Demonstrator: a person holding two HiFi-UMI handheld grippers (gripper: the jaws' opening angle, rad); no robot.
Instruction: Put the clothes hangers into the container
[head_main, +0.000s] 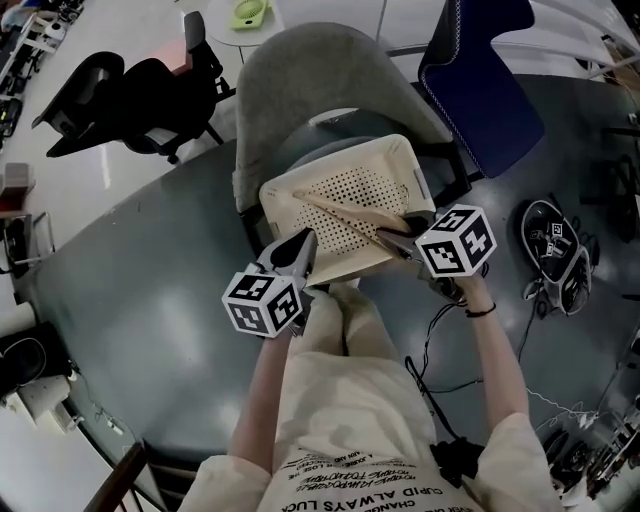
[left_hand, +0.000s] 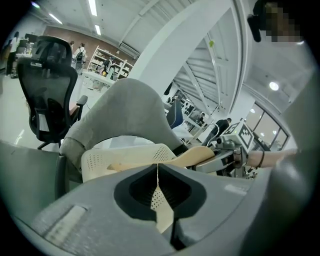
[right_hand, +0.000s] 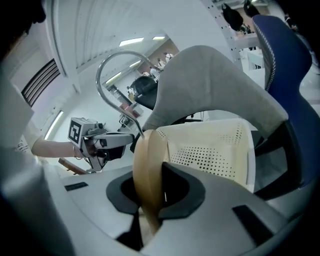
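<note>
A cream perforated container (head_main: 400, 152) rests on the seat of a grey chair (head_main: 300, 70). My left gripper (head_main: 300, 246) is at its near left corner, jaws shut on the thin rim (left_hand: 158, 200). A wooden clothes hanger (head_main: 348, 212) lies slanted over the container's inside. My right gripper (head_main: 392, 238) is shut on the hanger's near end. In the right gripper view the wooden arm (right_hand: 147, 170) stands between the jaws, and its metal hook (right_hand: 112, 65) curves up to the left. The left gripper view shows the hanger (left_hand: 197, 155) held by the right gripper (left_hand: 220, 159).
A blue chair (head_main: 480, 80) stands right of the grey one, and a black office chair (head_main: 130, 100) at the far left. Black cables (head_main: 440, 340) and a black device (head_main: 555, 250) lie on the dark surface at the right. The person's legs are below the container.
</note>
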